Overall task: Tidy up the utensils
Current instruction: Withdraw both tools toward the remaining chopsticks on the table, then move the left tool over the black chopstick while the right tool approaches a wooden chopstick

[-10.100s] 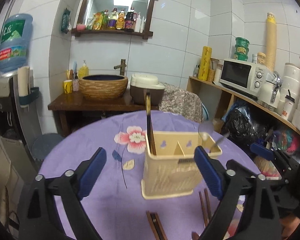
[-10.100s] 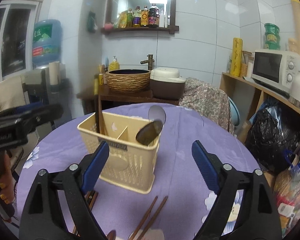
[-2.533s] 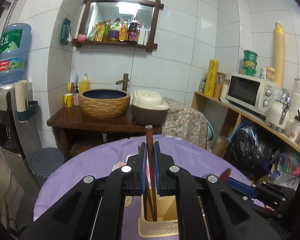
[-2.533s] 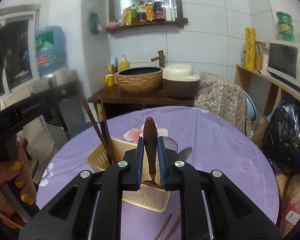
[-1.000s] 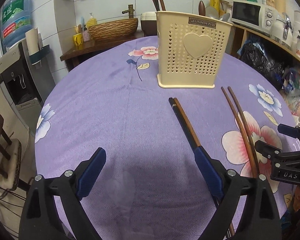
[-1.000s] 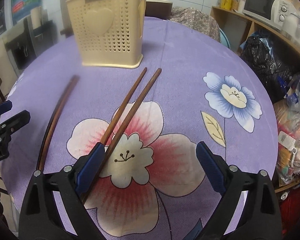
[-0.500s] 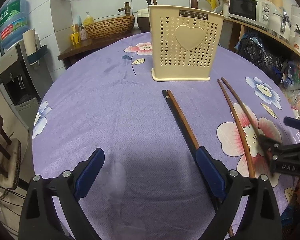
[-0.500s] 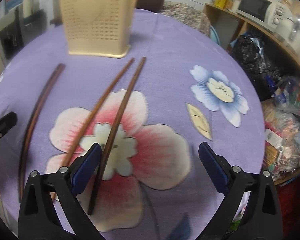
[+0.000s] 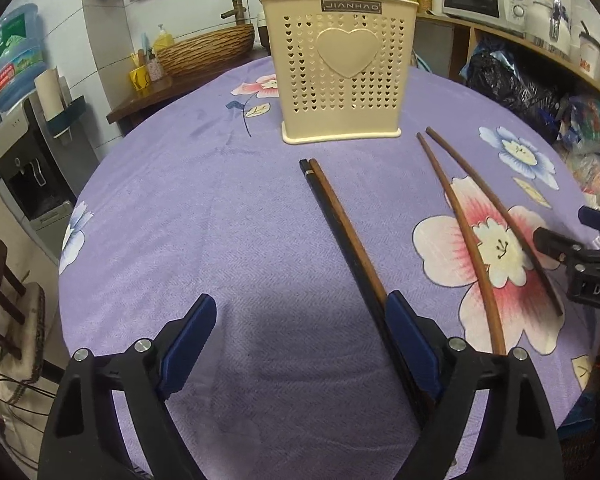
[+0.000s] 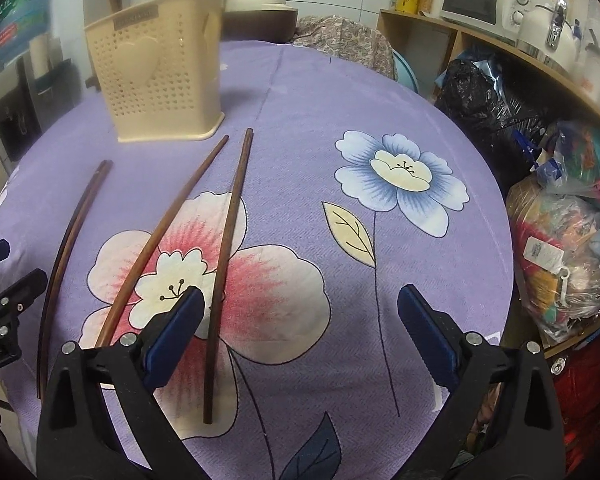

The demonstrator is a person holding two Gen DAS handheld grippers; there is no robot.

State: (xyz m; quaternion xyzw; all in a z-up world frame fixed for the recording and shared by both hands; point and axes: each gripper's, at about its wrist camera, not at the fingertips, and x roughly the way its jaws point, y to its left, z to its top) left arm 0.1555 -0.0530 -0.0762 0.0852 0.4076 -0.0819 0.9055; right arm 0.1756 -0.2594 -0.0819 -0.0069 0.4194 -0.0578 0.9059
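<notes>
Left wrist view, cream utensil holder (image 9: 342, 68) labelled JIANHAO, chopsticks (image 9: 342, 220) before it

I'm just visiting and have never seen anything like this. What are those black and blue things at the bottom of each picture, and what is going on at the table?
No robot here: a person holds a pair of hand tongs in each hand, and each pair carries a wide-angle camera looking forward along its two fingers. One picture comes from the left tongs, the other from the right tongs. The blue strips are the finger pads. Both pairs are open and hold nothing.

The table wears a purple flowered cloth. On it stands a cream plastic utensil holder with a heart on the front and a few handles sticking out of the top. Four chopsticks lie loose in front of it: a close pair by the left tongs, and a spread pair by the right tongs. They probably go into the holder next.
</notes>
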